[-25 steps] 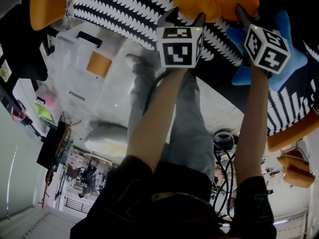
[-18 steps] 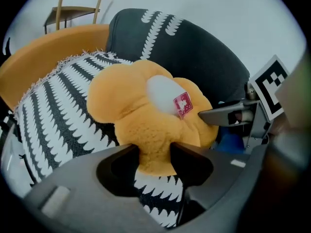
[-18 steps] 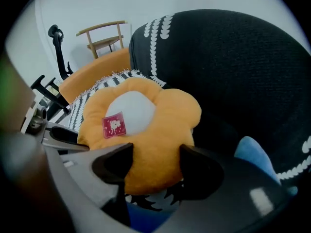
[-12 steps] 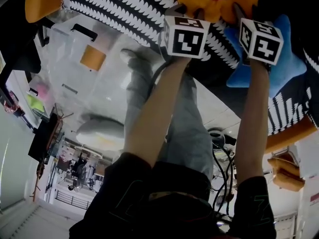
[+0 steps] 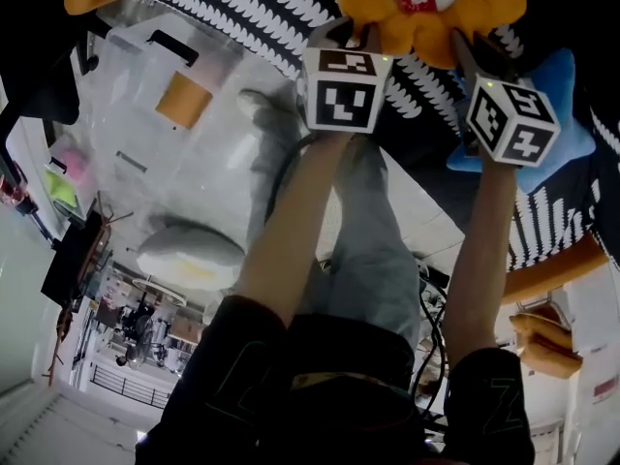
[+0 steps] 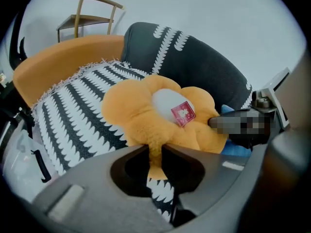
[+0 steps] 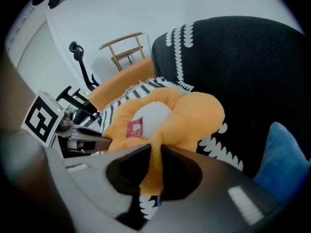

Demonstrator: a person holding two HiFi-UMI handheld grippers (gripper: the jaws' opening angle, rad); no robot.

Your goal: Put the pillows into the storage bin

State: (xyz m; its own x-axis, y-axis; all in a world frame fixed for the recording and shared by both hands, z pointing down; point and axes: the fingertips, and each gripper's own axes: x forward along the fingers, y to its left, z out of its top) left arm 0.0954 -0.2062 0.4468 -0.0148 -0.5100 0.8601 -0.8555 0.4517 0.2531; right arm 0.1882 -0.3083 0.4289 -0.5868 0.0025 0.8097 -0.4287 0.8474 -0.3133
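Orange flower-shaped plush pillow (image 5: 426, 3), front edge of striped sofa (image 5: 242, 8) | left gripper (image 5: 347, 35), right gripper (image 5: 472, 48): jaws just closed, each pinching a petal | clear plastic storage bin (image 5: 145, 105): pillow not yet in | blue star-shaped plush pillow (image 5: 573, 114): untouched.

The top edge crops your orange flower pillow (image 5: 455, 13) (your right tool (image 5: 475, 45) covers much of the blue pillow (image 5: 573, 109)).

Bright even indoor light, strong fisheye distortion, dark vignetted corners, soft blurred foreground
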